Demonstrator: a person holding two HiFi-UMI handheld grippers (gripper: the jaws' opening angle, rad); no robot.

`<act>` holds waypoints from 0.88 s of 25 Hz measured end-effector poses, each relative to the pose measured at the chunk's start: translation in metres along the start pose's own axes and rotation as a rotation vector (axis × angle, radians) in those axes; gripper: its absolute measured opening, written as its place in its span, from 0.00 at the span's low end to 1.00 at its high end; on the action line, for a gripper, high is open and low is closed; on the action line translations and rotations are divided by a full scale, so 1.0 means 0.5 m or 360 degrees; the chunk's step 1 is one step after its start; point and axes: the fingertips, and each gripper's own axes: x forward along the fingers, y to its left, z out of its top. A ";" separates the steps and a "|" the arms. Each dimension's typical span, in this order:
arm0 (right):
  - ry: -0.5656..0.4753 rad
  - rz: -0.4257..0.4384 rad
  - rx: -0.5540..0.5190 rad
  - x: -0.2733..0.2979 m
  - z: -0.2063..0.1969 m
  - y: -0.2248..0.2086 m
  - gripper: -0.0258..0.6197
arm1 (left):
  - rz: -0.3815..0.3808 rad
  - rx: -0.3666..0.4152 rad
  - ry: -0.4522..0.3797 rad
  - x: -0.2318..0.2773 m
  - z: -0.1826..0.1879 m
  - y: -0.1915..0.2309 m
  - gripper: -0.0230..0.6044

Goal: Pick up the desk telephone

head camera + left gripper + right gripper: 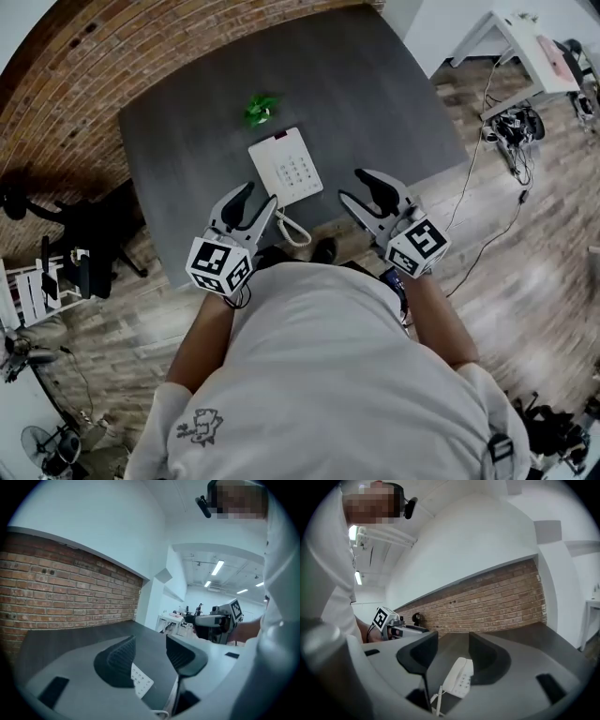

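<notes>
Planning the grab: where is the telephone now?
Head view, centre: the telephone lies on the grey table, ahead of left gripper and right gripper, green object beyond.

A dark grey table (pixel 375 103) stands on a wooden floor (pixel 525 272), with one side near a brick wall (pixel 56 94). A white telephone (pixel 285 167) lies flat on the table near the front edge, and its curly cord (pixel 292 230) loops by that edge. A small green thing (pixel 260 110) sits on the table just behind the telephone, not touching it.

Small green object (pixel 260 110) on dark table (pixel 394 94)
</notes>
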 end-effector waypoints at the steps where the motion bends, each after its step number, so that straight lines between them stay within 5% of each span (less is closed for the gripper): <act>1: 0.0011 0.0012 0.0004 0.002 -0.005 -0.009 0.34 | 0.0007 -0.0010 0.0019 0.004 -0.008 0.000 0.37; 11: 0.0289 0.0223 0.0065 0.055 -0.114 -0.034 0.33 | 0.0110 -0.0124 0.0106 0.027 -0.081 0.031 0.38; 22: 0.0521 0.0273 0.0124 0.158 -0.221 -0.095 0.29 | 0.0166 -0.0351 0.0225 0.066 -0.196 0.124 0.41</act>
